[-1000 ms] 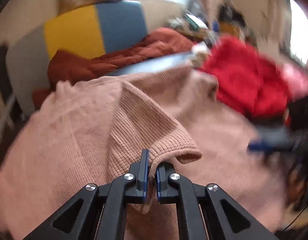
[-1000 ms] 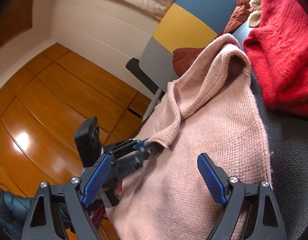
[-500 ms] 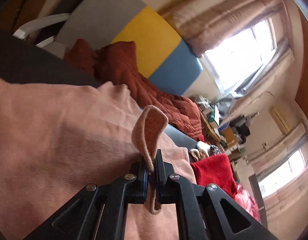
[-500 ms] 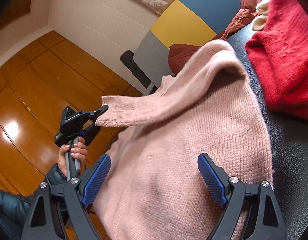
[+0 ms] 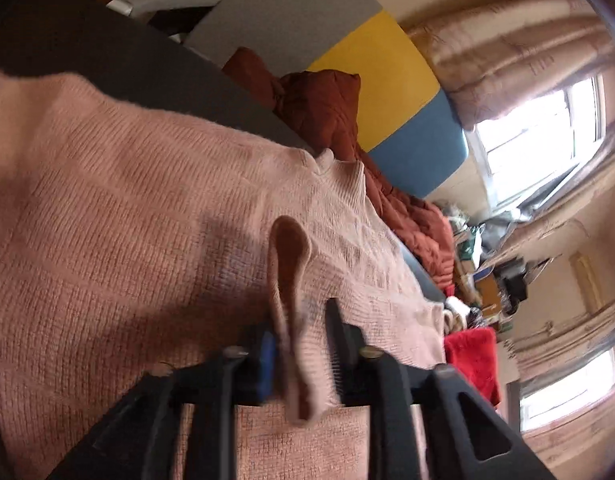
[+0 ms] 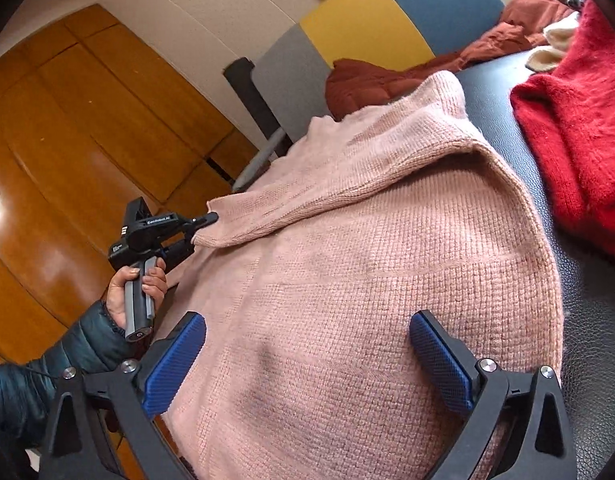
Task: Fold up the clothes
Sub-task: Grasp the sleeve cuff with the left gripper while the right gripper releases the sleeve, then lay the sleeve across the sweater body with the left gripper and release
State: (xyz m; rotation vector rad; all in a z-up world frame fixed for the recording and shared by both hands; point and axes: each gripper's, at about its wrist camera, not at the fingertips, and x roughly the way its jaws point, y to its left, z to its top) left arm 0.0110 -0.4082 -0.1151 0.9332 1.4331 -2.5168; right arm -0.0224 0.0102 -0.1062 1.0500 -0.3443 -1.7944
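Observation:
A pink knit sweater (image 6: 367,280) lies spread on a black leather surface (image 6: 587,320). Its sleeve is stretched out to the left, and the ribbed cuff (image 5: 291,280) hangs between the fingers of my left gripper (image 5: 301,332). That gripper's jaws are opening: the cuff rests against the left pad with a gap on the right. In the right wrist view the left gripper (image 6: 203,226) sits at the cuff's tip, held by a hand (image 6: 135,284). My right gripper (image 6: 307,320) hovers over the sweater's body, its jaws opening wide with nothing between them.
A red fuzzy sweater (image 6: 579,128) lies to the right on the leather. A rust quilted garment (image 6: 371,84) is heaped behind the pink sweater, against a grey, yellow and blue panel (image 6: 363,20). Wooden flooring (image 6: 67,140) lies off the left edge.
The left gripper carried the cuff outward to the left, stretching the sleeve, and rolled over. Its jaws have since parted from the cuff. The right gripper stayed put and widened.

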